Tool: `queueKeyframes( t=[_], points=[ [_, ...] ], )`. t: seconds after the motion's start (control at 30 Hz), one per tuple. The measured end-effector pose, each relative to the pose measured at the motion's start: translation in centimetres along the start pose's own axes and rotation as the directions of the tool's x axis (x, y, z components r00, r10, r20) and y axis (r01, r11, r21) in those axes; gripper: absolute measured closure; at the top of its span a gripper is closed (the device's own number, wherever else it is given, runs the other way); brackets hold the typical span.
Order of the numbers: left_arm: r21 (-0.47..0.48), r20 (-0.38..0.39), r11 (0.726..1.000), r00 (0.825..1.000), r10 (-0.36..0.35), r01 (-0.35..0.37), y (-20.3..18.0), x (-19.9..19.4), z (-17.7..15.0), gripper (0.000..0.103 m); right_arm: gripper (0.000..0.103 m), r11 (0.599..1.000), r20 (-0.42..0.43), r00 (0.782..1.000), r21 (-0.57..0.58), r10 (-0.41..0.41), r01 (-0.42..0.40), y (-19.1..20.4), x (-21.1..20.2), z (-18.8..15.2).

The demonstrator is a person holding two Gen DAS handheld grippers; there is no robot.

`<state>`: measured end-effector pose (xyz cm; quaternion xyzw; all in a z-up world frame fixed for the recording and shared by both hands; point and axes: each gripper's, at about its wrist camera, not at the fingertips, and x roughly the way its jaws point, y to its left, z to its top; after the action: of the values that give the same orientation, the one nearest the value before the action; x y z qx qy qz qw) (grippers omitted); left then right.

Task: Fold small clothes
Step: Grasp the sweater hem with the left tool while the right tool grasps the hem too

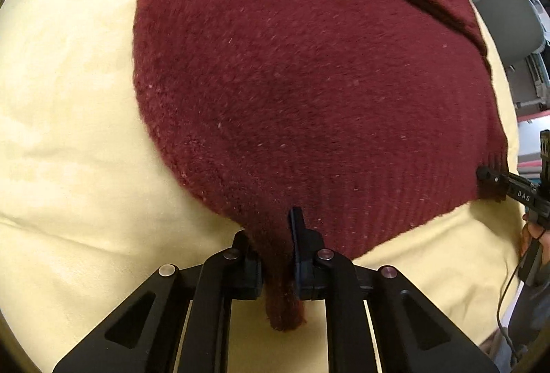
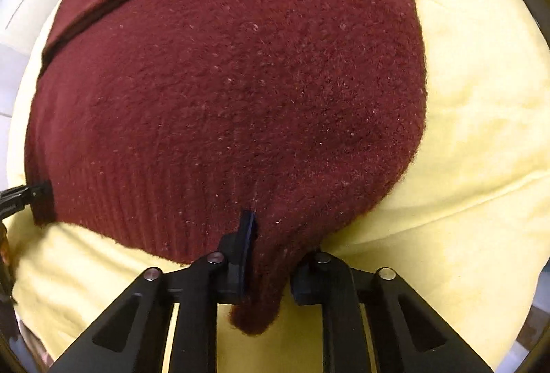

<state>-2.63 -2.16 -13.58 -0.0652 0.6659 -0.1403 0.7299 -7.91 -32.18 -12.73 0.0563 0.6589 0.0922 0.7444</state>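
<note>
Maroon knit sweater [image 1: 309, 80] lies on yellow sheet [image 1: 68, 132].

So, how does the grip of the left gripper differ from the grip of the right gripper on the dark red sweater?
The left gripper pinches the ribbed hem at the sweater's left corner; the right gripper pinches the opposite, right corner. In the left one the right finger lies on top of the knit; in the right one the left finger does. Both are shut on bunched fabric above the yellow sheet.
</note>
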Motion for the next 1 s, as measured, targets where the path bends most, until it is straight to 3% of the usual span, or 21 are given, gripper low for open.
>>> queueKeyframes(
  t=[0.27, 0.43, 0.53, 0.8, 1.0],
  points=[
    [0.026, 0.137, 0.997, 0.987, -0.078, 0.075, -0.2, -7.4, 2.3, 0.093, 0.091, 0.995, 0.149, 0.985, 0.021, 0.092, -0.096, 0.1, -6.0, 1.8],
    [0.031, 0.237, 0.996, 0.968, -0.084, 0.078, -0.5, -10.7, 5.4, 0.093, 0.091, 0.996, 0.263, 0.961, -0.015, 0.084, -0.083, 0.2, -9.1, 4.5],
    [0.026, 0.291, 0.996, 0.953, -0.088, 0.084, 0.2, -11.8, 8.7, 0.093, 0.091, 0.997, 0.321, 0.944, -0.020, 0.079, -0.077, -0.7, -10.8, 7.5],
    [-0.009, 0.390, 0.998, 0.919, -0.055, 0.064, 1.9, -14.8, 13.9, 0.093, 0.091, 0.999, 0.452, 0.891, -0.008, 0.036, -0.037, -1.1, -14.6, 13.9],
    [-0.064, 0.417, 0.997, 0.909, -0.005, 0.035, 3.5, -15.3, 19.5, 0.093, 0.091, 0.999, 0.476, 0.880, 0.031, 0.015, -0.034, -1.7, -14.7, 20.5]
  ],
)
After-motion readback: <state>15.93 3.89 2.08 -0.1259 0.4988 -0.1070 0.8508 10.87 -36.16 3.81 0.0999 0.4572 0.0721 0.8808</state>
